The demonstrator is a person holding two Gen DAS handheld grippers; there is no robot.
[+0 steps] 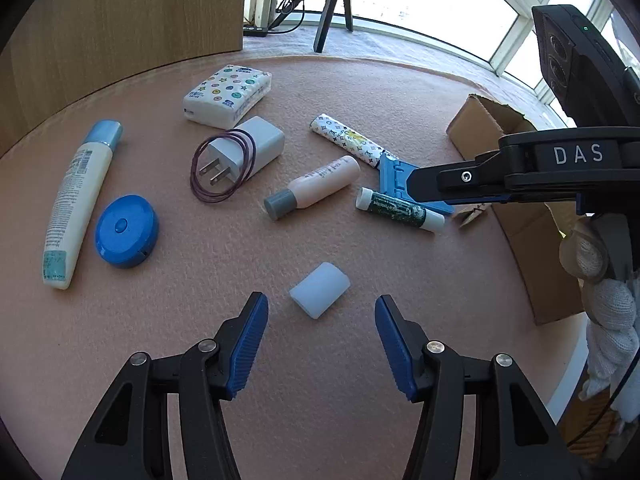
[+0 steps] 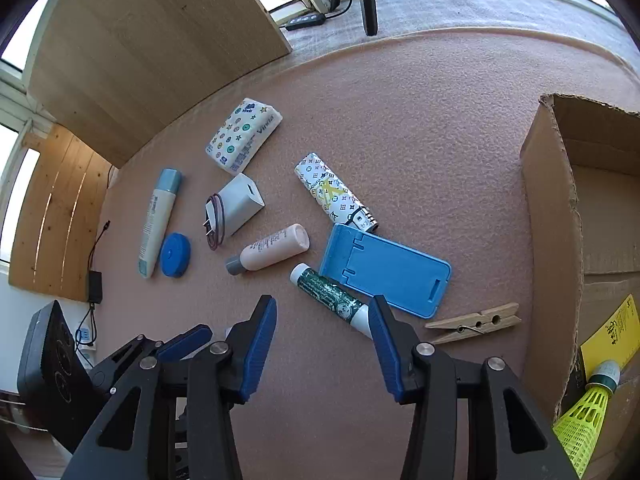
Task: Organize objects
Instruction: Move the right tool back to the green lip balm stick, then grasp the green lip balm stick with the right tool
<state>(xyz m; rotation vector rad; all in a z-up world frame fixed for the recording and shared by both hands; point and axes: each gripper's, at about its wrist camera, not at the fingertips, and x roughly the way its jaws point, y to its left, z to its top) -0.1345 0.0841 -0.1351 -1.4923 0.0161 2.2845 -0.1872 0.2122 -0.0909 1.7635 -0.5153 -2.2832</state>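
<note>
A white translucent block (image 1: 319, 295) lies nearest on the pink mat. Farther off lie a green lip-balm stick (image 2: 336, 299), a blue phone stand (image 2: 384, 270), a peach bottle (image 2: 272, 250) and a patterned tube (image 2: 334, 194). A white charger (image 1: 248, 148), tissue pack (image 1: 228, 94), blue tape measure (image 1: 126, 230) and white tube (image 1: 78, 200) lie left. A wooden clothespin (image 2: 474, 322) lies beside the cardboard box (image 2: 552, 240), which holds a yellow shuttlecock (image 2: 584, 420).

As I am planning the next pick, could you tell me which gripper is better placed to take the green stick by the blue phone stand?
Right. The right gripper stands open just before the green stick, whose white end lies beside one finger. The left gripper faces the white block instead.
</note>
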